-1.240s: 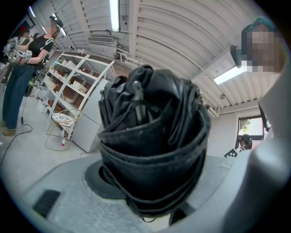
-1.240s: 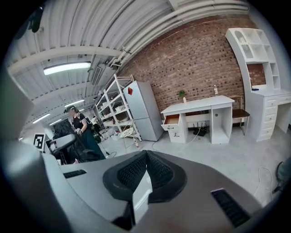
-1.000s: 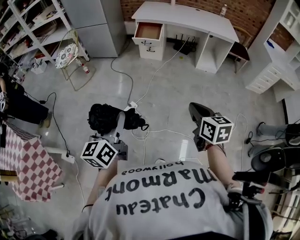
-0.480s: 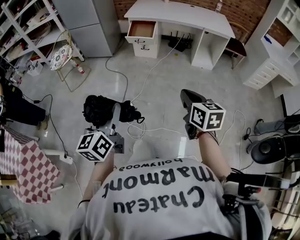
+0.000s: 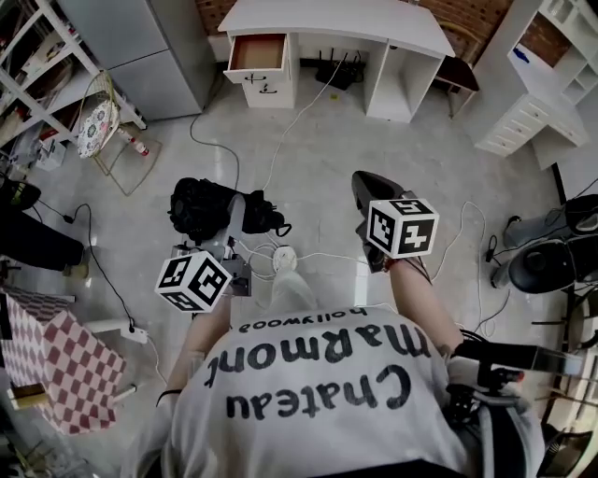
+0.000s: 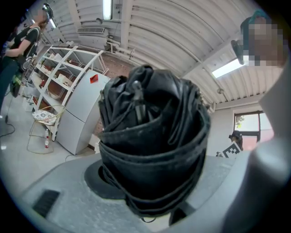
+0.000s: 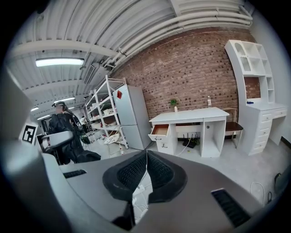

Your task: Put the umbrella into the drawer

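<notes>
A folded black umbrella (image 5: pixel 207 209) sits crosswise in my left gripper (image 5: pixel 235 217), whose jaws are shut on it; in the left gripper view the umbrella (image 6: pixel 150 145) fills the middle between the grey jaws. My right gripper (image 5: pixel 364 191) is held level with it to the right, with its ribbed pads (image 7: pixel 157 172) pressed together on nothing. Ahead stands a white desk (image 5: pixel 327 14) with its top left drawer (image 5: pixel 256 53) pulled open, showing a bare brown bottom. The right gripper view also shows the desk (image 7: pixel 191 117) and the drawer (image 7: pixel 160 130) well beyond the jaws.
Cables and a white power strip (image 5: pixel 285 259) lie on the floor below my hands. A wire chair (image 5: pixel 98 121), a grey cabinet (image 5: pixel 140 47) and shelving stand at left. A checked tablecloth (image 5: pixel 51 359) is near left, a white drawer unit (image 5: pixel 528 121) and chair base (image 5: pixel 551 261) at right.
Both grippers have travelled forward over the floor towards the desk, the umbrella still gripped in the left one. The power strip now lies nearer my body.
</notes>
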### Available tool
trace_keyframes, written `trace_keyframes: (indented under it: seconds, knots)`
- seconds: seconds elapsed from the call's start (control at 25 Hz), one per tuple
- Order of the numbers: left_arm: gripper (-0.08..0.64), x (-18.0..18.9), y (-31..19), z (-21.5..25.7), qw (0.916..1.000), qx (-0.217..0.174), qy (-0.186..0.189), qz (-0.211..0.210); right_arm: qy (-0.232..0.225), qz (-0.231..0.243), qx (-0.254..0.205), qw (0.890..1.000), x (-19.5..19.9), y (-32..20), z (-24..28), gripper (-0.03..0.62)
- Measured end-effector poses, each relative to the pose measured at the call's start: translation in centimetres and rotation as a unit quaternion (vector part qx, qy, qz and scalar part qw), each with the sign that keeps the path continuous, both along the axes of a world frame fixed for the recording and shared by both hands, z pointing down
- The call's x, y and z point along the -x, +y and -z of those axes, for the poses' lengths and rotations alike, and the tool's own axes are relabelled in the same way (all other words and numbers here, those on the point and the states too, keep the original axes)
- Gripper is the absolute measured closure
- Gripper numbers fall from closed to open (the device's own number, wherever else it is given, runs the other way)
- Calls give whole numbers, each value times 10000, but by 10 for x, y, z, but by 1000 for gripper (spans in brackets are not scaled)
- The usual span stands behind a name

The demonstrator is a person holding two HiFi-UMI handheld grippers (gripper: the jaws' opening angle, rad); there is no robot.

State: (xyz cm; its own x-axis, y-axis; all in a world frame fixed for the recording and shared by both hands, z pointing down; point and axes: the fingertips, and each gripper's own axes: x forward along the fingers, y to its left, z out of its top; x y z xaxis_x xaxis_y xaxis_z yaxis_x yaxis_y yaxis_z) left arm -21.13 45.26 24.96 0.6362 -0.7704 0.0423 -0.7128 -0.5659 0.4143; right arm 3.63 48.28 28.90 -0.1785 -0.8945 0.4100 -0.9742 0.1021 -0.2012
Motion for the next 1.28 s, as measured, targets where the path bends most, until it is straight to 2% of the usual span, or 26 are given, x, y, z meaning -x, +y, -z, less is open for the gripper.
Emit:
trace_keyframes:
  seconds: [0.48,0.8,1.0,1.28]
  knots:
    - [296,-22,-137,21,9994,-39,46,-354,-49,114,-97,9999,8,-127,22,578]
    - [296,-21,-222,47,9980,-306,147,-537,22,220,-242,9995,22,-212,41,578]
    - [296,-14,-260,55,9974,-438,170,-539,8,178,-335,9993,22,-252,46,578]
    - [296,-14,-294,54,9975,-425,251,-498,-5,245,-323,9992,24,-290,43,578]
